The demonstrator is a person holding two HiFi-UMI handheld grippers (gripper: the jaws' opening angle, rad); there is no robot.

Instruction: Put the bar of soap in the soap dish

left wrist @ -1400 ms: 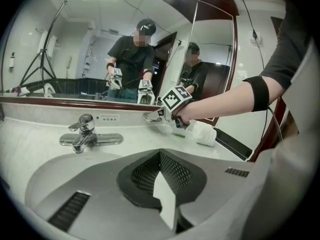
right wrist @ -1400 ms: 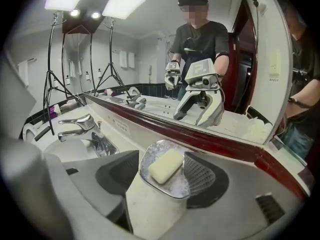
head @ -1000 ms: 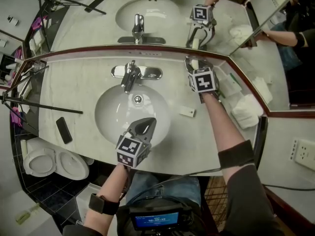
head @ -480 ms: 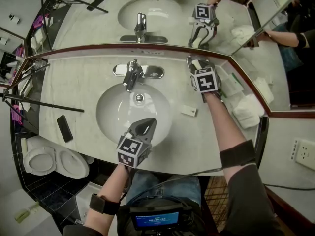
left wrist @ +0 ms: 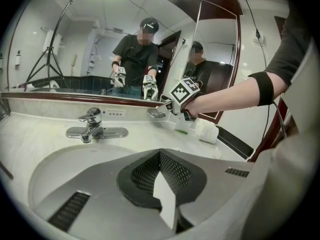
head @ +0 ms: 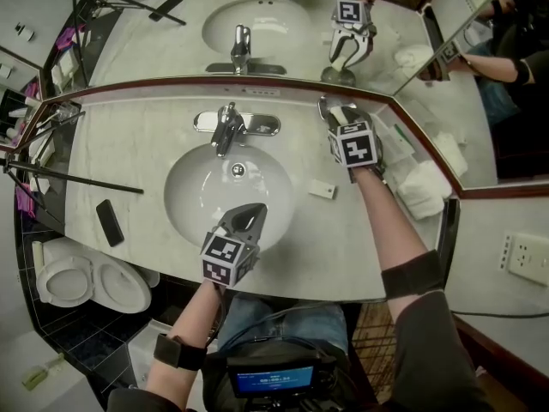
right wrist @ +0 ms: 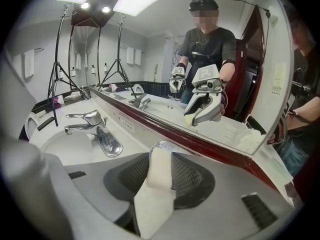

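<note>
The soap dish sits at the back of the counter, close to the dark red edge of the mirror. There is not much room behind it. To its left, bare counter runs to the faucet. To its right lie white towels. A small white piece lies on the counter nearer the person, between the sink bowl and the right arm.

The right gripper is over the dish, tilted down toward the mirror. Its jaws have just been closing, and now they squeeze the bar of soap by its two flat sides. The bar stands on end. Its long side runs the same way as the jaws, out toward the mirror, and its far end sticks out past the pads, right over the dish. It seems to be just above the dish, but I cannot tell if it touches.

The left gripper is well apart, over the front part of the sink bowl. Its jaws are pressed together with nothing in them.

Since a second ago, the right gripper has come up a little, and the dish now shows more in the mirror. The left gripper has stayed where it was.
</note>
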